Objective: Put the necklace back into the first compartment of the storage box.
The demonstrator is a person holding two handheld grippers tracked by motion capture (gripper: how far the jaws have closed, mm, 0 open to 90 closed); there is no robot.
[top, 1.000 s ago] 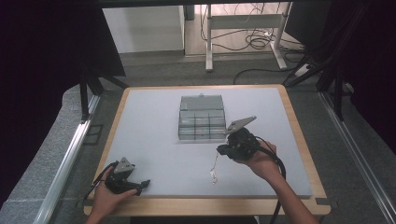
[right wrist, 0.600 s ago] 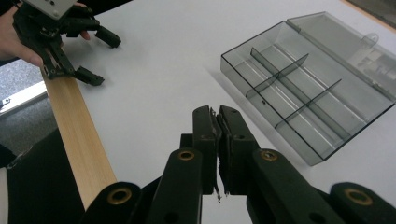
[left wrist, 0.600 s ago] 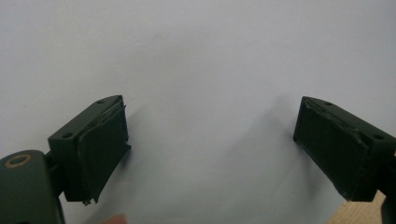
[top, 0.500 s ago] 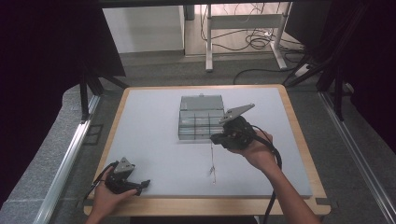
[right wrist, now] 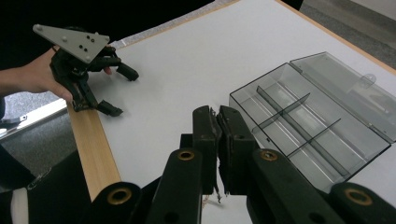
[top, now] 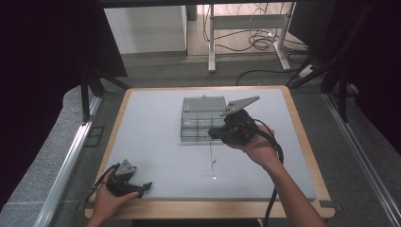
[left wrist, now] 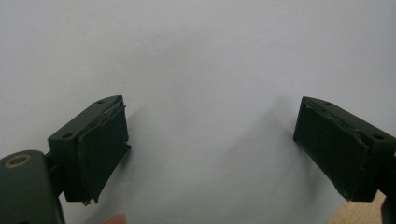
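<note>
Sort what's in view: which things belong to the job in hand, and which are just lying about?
In the job:
- right gripper, shut on the thin strand
- thin strand, dangling over the table
- clear compartment box, lid open

Lying about:
- left gripper, open, idle at the near table edge
- floor cables and metal frame beyond the table

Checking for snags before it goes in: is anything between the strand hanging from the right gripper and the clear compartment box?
Nothing visible. The strand hangs free from the right gripper's shut jaws at the near edge of the box, whose lid lies open and whose compartments look empty.
</note>
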